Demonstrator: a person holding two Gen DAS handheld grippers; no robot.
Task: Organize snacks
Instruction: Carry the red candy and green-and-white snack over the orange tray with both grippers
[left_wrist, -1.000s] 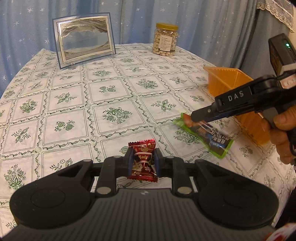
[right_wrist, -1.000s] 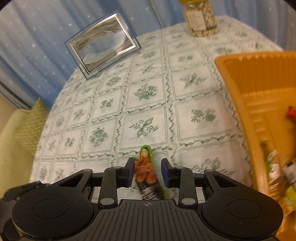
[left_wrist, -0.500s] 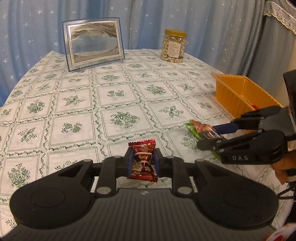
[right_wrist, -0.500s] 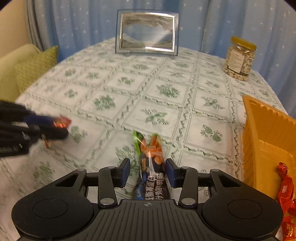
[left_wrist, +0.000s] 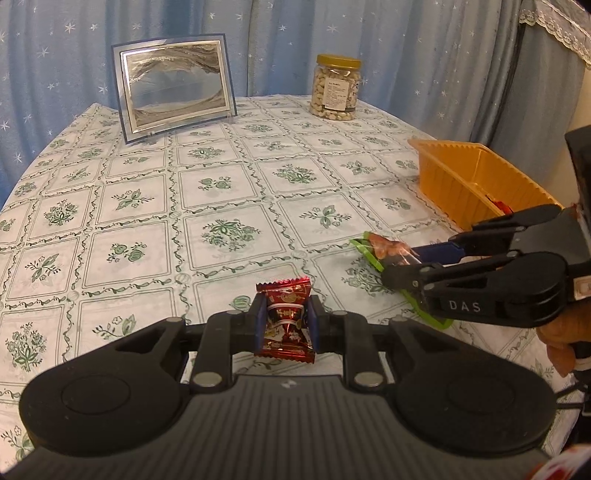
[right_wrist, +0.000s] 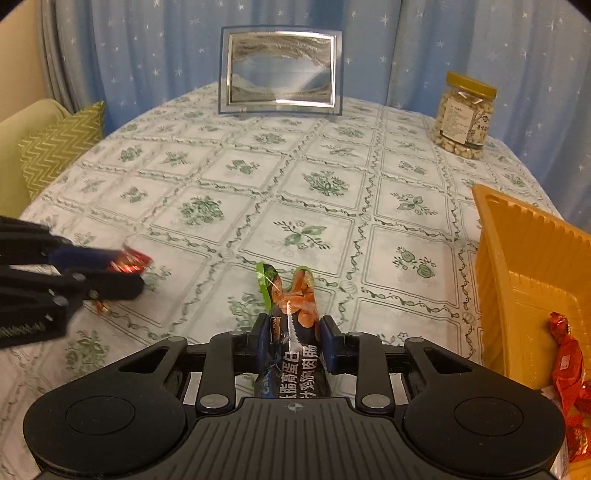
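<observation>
My left gripper (left_wrist: 285, 325) is shut on a small red candy wrapper (left_wrist: 285, 322), held just above the tablecloth near the front edge. My right gripper (right_wrist: 293, 341) is shut on a long sausage stick packet (right_wrist: 293, 325) with green edges and an orange and dark print; the packet's far end rests on the cloth. In the left wrist view the right gripper (left_wrist: 413, 264) reaches in from the right with that packet (left_wrist: 384, 249) pinched. The orange tray (right_wrist: 517, 266) stands at the right with red wrapped candies (right_wrist: 567, 365) inside. The left gripper (right_wrist: 125, 271) shows at the left with its candy.
A framed sand picture (left_wrist: 173, 98) stands at the back of the table and a jar of nuts (left_wrist: 337, 86) at the back right. Blue star curtains hang behind. A green cushion (right_wrist: 59, 147) lies off the table's left side. The patterned tablecloth (left_wrist: 229, 192) covers the round table.
The right gripper rolled level, opened briefly and shut again on the sausage packet. The left gripper kept still with its red candy.
</observation>
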